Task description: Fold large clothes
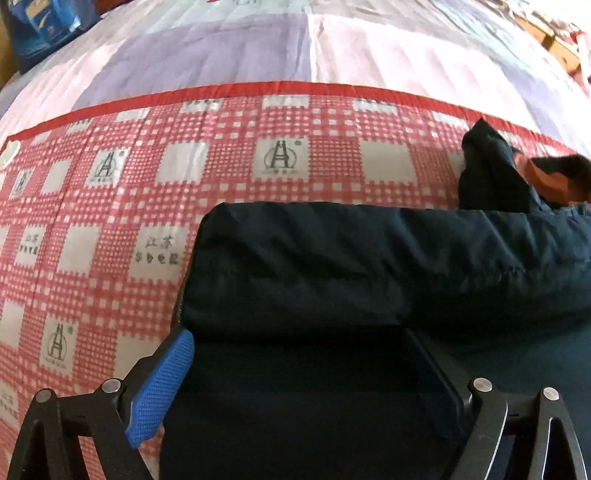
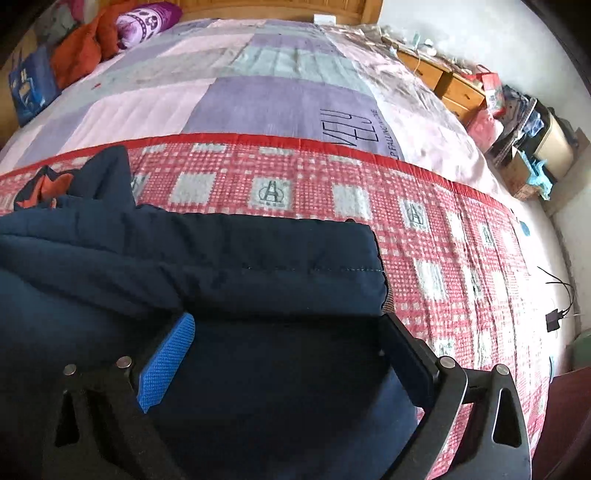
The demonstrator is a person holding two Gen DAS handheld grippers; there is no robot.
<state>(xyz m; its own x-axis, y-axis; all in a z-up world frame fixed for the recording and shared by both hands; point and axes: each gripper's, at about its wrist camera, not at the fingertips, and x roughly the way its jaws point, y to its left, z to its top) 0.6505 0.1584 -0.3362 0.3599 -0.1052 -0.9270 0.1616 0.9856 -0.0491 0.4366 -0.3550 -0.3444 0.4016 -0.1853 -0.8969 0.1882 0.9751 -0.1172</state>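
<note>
The bed (image 2: 280, 107) fills both views, its far part spread with a patchwork sheet (image 2: 258, 99) of lilac, pale pink and grey-green panels. Nearer me lies a red-and-white checked quilt (image 1: 92, 206), printed with grey logo squares and bound along its far edge by a plain red band (image 1: 236, 90).

The navy padded jacket (image 1: 351, 258) lies on that quilt, already folded into a thick block. Its left folded edge (image 1: 192, 266) runs straight, and bare quilt stretches well to the left of it. In the right wrist view the jacket's right edge (image 2: 378, 266) is likewise square, with open quilt beyond it out to the mattress edge. A rumpled navy part with orange lining (image 1: 543, 177) stands up past the fold.

My left gripper (image 1: 299, 350) hangs over the jacket's near left corner, jaws spread wide, one blue pad (image 1: 162, 387) beside the fold; nothing is clamped. My right gripper (image 2: 291, 332) stands equally wide over the near right corner, the fabric between its fingers but the pads not pressing it.

Right of the bed are a white floor, wooden drawers (image 2: 450, 85) and piled clutter. At the bed's far left sit an orange blanket (image 2: 85, 48), a purple pillow (image 2: 147, 18) and a blue bag (image 2: 29, 88).
</note>
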